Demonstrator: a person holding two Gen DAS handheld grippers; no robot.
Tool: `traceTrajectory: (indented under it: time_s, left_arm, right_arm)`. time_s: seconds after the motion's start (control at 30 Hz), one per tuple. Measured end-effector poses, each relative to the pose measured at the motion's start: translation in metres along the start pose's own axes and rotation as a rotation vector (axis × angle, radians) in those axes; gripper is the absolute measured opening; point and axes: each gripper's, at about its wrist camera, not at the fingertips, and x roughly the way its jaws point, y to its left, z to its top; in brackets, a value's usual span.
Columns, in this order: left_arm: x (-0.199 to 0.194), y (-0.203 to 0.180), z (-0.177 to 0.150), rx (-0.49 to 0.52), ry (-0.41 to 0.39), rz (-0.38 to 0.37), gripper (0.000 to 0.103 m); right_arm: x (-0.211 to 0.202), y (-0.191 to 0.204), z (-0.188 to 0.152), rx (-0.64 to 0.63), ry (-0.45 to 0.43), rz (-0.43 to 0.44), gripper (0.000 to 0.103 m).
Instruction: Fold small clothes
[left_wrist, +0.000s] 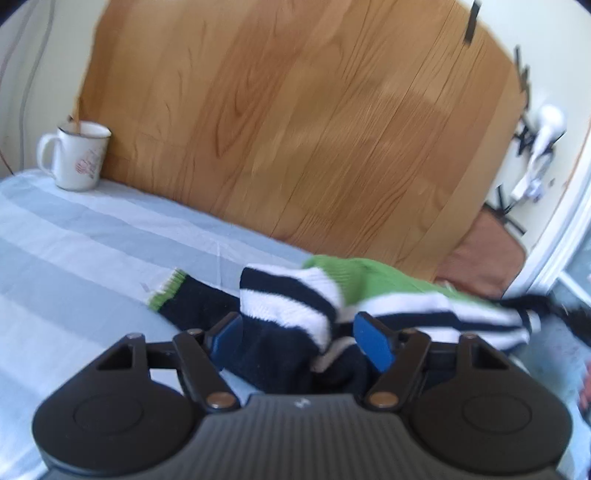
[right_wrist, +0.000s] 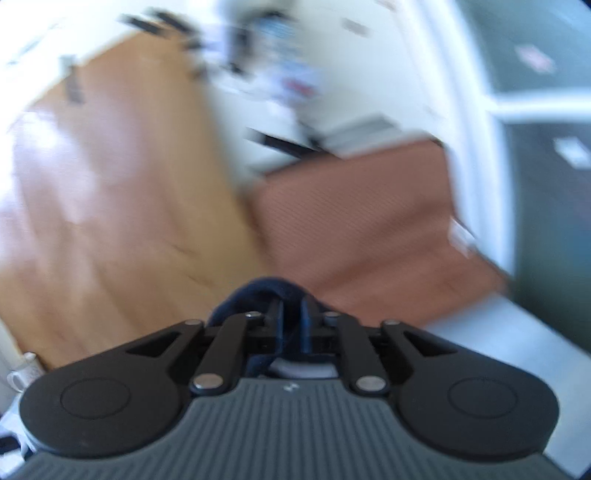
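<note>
A small knit garment (left_wrist: 295, 306) with navy, white and green stripes lies crumpled on the blue-and-white striped cloth (left_wrist: 92, 240). A navy sleeve with a green cuff (left_wrist: 168, 290) sticks out to the left. My left gripper (left_wrist: 299, 341) is open just above the navy part, one blue pad on each side of the fabric. My right gripper (right_wrist: 291, 325) is shut on a fold of navy fabric (right_wrist: 266, 290), held up above the floor. The right wrist view is blurred by motion.
A white mug (left_wrist: 79, 157) stands at the far left edge of the cloth, also visible at the lower left of the right wrist view (right_wrist: 24, 371). Beyond the edge are wooden floor (left_wrist: 295, 129), a brown mat (right_wrist: 351, 236) and a white wall with a door frame (right_wrist: 465, 110).
</note>
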Motion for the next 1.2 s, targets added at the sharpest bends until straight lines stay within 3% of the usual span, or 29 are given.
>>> traceTrajectory:
  time_s: [0.03, 0.1, 0.2, 0.33, 0.43, 0.5, 0.6, 0.67, 0.73, 0.8, 0.87, 0.93, 0.97, 1.03, 1.07, 1.1, 1.2]
  left_arm:
    - [0.012, -0.001, 0.001, -0.001, 0.027, 0.004, 0.058]
    - [0.031, -0.003, 0.001, 0.000, 0.082, 0.019, 0.028]
    - [0.035, -0.007, 0.001, 0.015, 0.100, 0.023, 0.014]
    - [-0.001, -0.025, -0.005, 0.100, 0.061, -0.061, 0.013]
    - [-0.033, -0.030, -0.012, 0.146, 0.051, -0.081, 0.012]
    - [-0.054, -0.026, -0.015, 0.143, 0.054, -0.088, 0.012]
    - [-0.079, -0.013, -0.026, 0.133, 0.095, -0.090, 0.012]
    - [-0.088, -0.006, -0.031, 0.143, 0.150, -0.089, 0.013]
    - [-0.102, 0.001, -0.032, 0.154, 0.144, -0.058, 0.015]
    - [-0.116, 0.008, -0.019, 0.140, 0.069, -0.028, 0.031]
    - [-0.116, 0.013, 0.004, 0.100, 0.000, -0.015, 0.034]
    - [-0.100, 0.010, 0.028, 0.099, -0.027, -0.024, 0.035]
    - [-0.087, 0.006, 0.039, 0.116, -0.025, -0.032, 0.040]
    - [-0.051, -0.005, 0.057, 0.158, 0.013, -0.046, 0.066]
    - [-0.032, -0.011, 0.062, 0.178, 0.050, -0.057, 0.074]
    - [-0.012, -0.017, 0.065, 0.192, 0.094, -0.065, 0.086]
    - [0.045, -0.029, 0.062, 0.197, 0.267, -0.099, 0.088]
  right_arm:
    - [-0.004, -0.014, -0.008, 0.027, 0.020, -0.035, 0.034]
    - [-0.009, -0.031, -0.017, 0.074, 0.032, -0.061, 0.038]
    - [-0.006, -0.025, -0.014, 0.076, 0.042, 0.000, 0.039]
    - [0.025, 0.042, -0.005, -0.058, 0.089, 0.171, 0.051]
    - [0.047, 0.092, -0.025, -0.170, 0.206, 0.335, 0.056]
    - [0.054, 0.116, -0.050, -0.252, 0.293, 0.400, 0.066]
    - [0.066, 0.131, -0.100, -0.402, 0.479, 0.420, 0.065]
    - [0.048, 0.138, -0.116, -0.552, 0.431, 0.412, 0.062]
    - [0.035, 0.139, -0.112, -0.577, 0.476, 0.422, 0.051]
    - [0.024, 0.135, -0.109, -0.596, 0.512, 0.431, 0.044]
    - [0.014, 0.133, -0.097, -0.591, 0.528, 0.474, 0.042]
    - [0.008, 0.129, -0.071, -0.509, 0.476, 0.537, 0.042]
    - [0.005, 0.131, -0.055, -0.472, 0.419, 0.556, 0.043]
    - [0.009, 0.139, -0.026, -0.426, 0.297, 0.568, 0.055]
    - [0.018, 0.146, -0.016, -0.423, 0.257, 0.557, 0.066]
    - [0.029, 0.152, -0.010, -0.428, 0.234, 0.540, 0.071]
    - [0.087, 0.173, -0.010, -0.456, 0.281, 0.479, 0.078]
